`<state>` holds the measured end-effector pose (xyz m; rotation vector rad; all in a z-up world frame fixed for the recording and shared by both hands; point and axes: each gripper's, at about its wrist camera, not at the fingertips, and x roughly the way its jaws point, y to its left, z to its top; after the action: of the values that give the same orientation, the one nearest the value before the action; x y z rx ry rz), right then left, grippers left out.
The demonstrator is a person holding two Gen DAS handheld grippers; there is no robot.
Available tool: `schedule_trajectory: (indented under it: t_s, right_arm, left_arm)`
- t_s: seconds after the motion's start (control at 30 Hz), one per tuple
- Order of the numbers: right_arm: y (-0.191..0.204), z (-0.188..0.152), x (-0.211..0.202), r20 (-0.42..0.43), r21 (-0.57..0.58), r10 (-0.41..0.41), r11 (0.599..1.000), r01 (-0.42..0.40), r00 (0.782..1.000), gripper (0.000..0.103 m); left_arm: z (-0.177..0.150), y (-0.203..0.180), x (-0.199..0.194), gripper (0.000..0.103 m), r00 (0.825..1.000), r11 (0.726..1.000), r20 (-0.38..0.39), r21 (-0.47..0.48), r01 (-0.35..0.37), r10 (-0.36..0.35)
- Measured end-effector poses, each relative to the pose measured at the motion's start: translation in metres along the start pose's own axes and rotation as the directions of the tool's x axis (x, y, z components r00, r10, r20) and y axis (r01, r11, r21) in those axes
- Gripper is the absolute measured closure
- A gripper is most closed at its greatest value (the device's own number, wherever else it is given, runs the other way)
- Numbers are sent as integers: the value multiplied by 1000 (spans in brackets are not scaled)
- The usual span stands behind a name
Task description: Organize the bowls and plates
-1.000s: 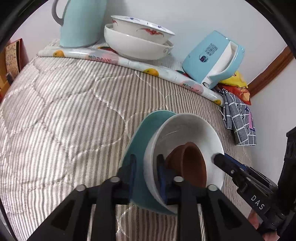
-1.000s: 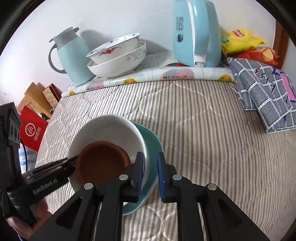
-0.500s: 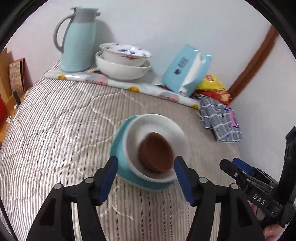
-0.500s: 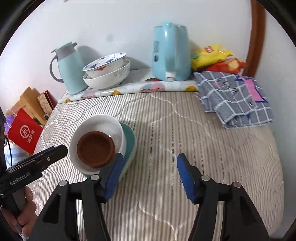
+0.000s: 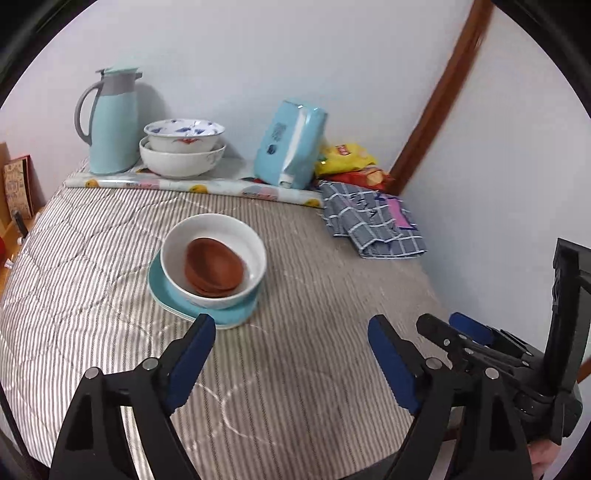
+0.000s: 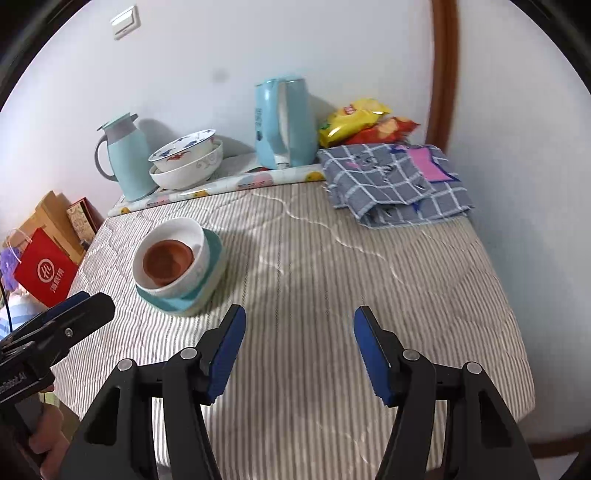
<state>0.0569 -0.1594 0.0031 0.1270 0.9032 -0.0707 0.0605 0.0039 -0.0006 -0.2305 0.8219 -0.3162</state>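
Stacked on the striped bed: teal plate [image 5: 164, 291] under white bowl [image 5: 214, 254] under brown bowls [image 5: 214, 267], at ten o'clock from left tool [image 5: 291, 349]. Left tool released and empty, jaws opening. Right tool [image 6: 299, 341] likewise released, opening, nothing between. Probably ceramic: stiff, glossy, slippery, breakable, fairly heavy as a stack. Best gripped at opposite plate rims, nine and three o'clock.

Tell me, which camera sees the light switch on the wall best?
The right wrist view. Only it shows the light switch, a white plate high on the wall at the upper left. The left wrist view shows bare wall, no switch.
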Motion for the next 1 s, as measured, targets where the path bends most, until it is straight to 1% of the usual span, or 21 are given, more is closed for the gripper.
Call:
schedule_trajectory:
  t_s: [0.03,0.1,0.2,0.3,0.4,0.47,0.57,0.67,0.9,1.0]
  right_arm:
    - [-3,-3,-5,8,4,-6,1000,6,1000,29]
    - [-8,-9,-18,34,10,-19,1000,19,999,19]
    - [-13,-19,-38,74,12,-37,999,36,997,14]
    - [-15,-27,-53,96,5,-58,998,58,994,6]
    - [-16,-35,-63,105,-2,-70,997,71,992,5]
    - [-18,-40,-65,95,7,-73,997,72,993,5]
    - [-21,-45,-67,88,16,-68,998,67,994,5]
    - [-19,-48,-70,94,9,-79,997,78,992,5]
    - [-19,-51,-80,110,9,-92,996,92,990,5]
    - [-20,-54,-82,111,15,-89,996,88,990,5]
  left_arm:
    - [-3,-4,-4,14,1000,1000,11,-1,-3,3]
    - [-9,-10,-13,12,999,1000,32,-8,-17,17]
    - [-17,-17,-25,7,997,999,61,3,-39,39]
    - [-22,-22,-33,6,996,999,67,7,-52,52]
    - [-28,-25,-40,4,996,999,71,2,-47,46]
    - [-30,-26,-40,3,997,999,58,8,-48,47]
    - [-34,-27,-40,3,999,1000,45,9,-30,29]
    - [-37,-27,-42,3,998,999,39,7,-40,39]
    - [-40,-27,-51,3,996,998,67,2,-56,56]
    - [-42,-29,-51,3,996,998,64,14,-64,63]
